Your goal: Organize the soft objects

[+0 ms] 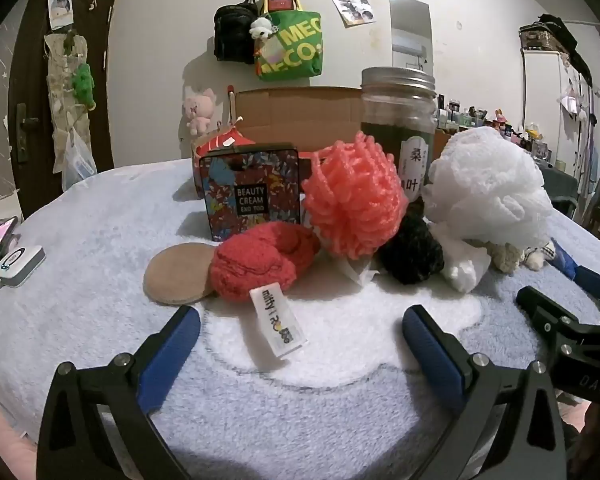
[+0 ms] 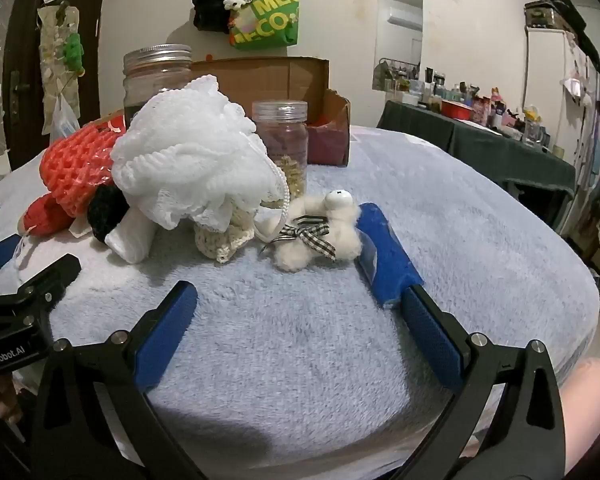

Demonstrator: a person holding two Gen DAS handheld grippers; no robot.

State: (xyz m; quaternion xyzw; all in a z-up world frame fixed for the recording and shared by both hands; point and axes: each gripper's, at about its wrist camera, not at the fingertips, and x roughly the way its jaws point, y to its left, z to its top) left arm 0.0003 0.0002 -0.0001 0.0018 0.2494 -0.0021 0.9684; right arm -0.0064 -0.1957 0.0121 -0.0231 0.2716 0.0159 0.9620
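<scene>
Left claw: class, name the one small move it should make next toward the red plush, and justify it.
Probably ease the left claw forward so its open fingers straddle the red plush. The plush lies nearest, directly ahead on the blanket, beside the round pad, with only its label reaching between the fingers. Nothing is gripped yet.

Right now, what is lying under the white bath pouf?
Under the white bath pouf a cream crocheted piece and a white folded item stick out, with a black fuzzy ball at its left edge. How far they reach beneath it is covered.
</scene>
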